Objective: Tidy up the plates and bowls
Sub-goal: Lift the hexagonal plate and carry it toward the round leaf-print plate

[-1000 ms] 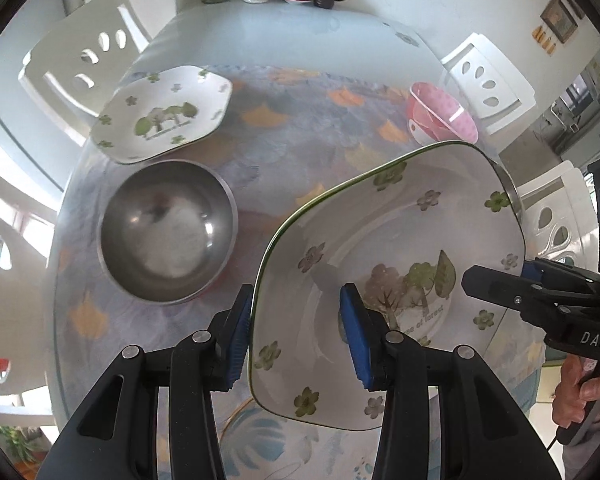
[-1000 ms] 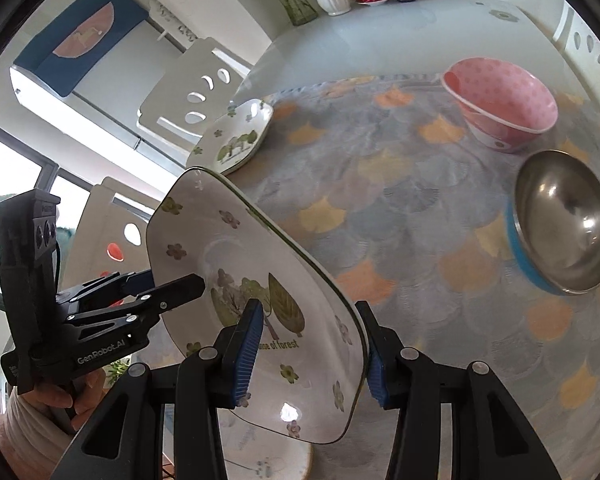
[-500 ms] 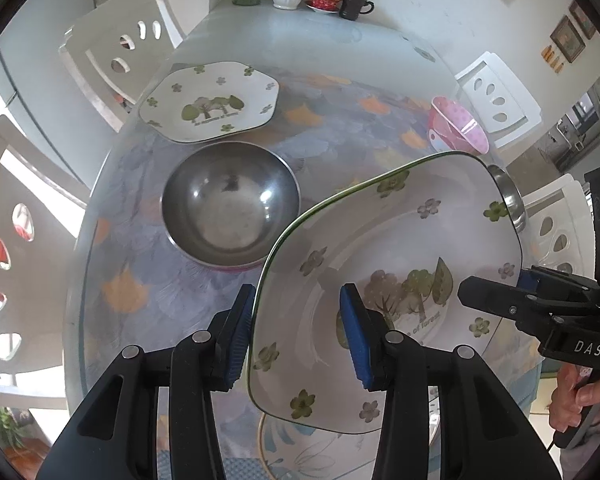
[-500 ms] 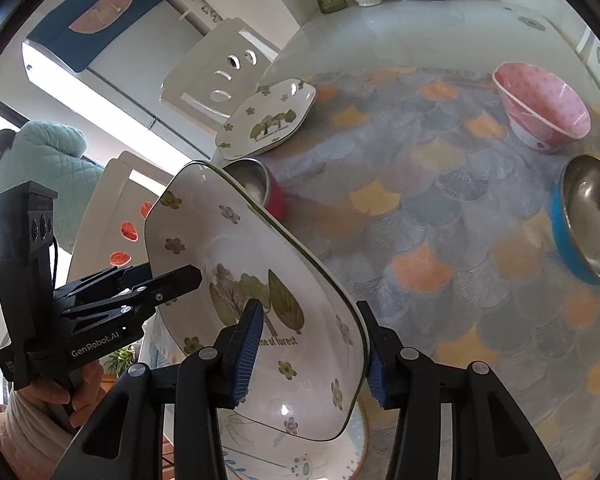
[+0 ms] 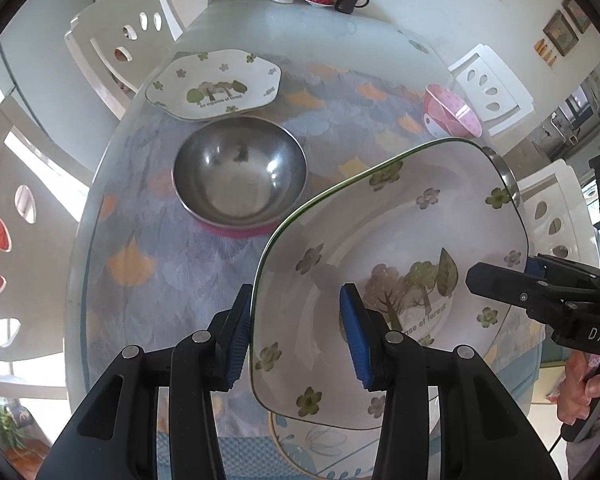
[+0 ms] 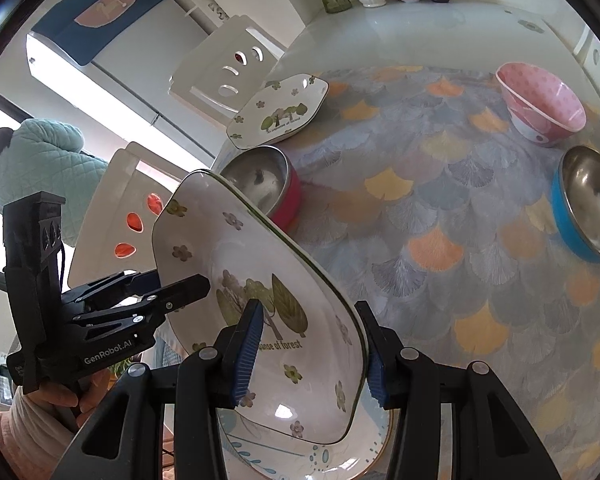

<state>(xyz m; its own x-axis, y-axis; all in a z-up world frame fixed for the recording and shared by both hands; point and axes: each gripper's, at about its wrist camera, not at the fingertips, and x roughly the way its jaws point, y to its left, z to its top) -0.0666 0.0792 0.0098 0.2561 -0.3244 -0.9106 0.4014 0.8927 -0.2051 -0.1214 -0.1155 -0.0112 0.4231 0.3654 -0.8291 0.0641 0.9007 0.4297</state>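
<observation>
The left hand-held gripper (image 5: pixel 294 330) stands partly open, its 2 blue pads clamped across the rim of a white square plate (image 5: pixel 388 280) printed with trees and small flowers. One pad sits on the outer wall of the rim, the other on the inner face. The right hand-held gripper (image 6: pixel 310 354) has the same narrow set and grips the opposite rim of the same plate, 1 pad on each side of the edge. The plate hangs in the air between the 2, tilted, clear of the desk (image 6: pixel 440 208).

Directly below the held plate, close under both hand-held grippers, lies a round plate (image 6: pixel 340 460) with blue leaf drawings and a gold rim. Ahead of the left hand-held gripper sits a steel bowl with a pink base (image 5: pixel 240 180), and just beyond it a second tree-print plate (image 5: pixel 216 84) lies flat near the desk's far left edge. Ahead and to the right of the right hand-held gripper stand a steel bowl with a blue shell (image 6: pixel 588 204) and, farther off, a pink dotted bowl (image 6: pixel 540 104). A person's hand (image 5: pixel 584 388) wraps the right tool's handle.
</observation>
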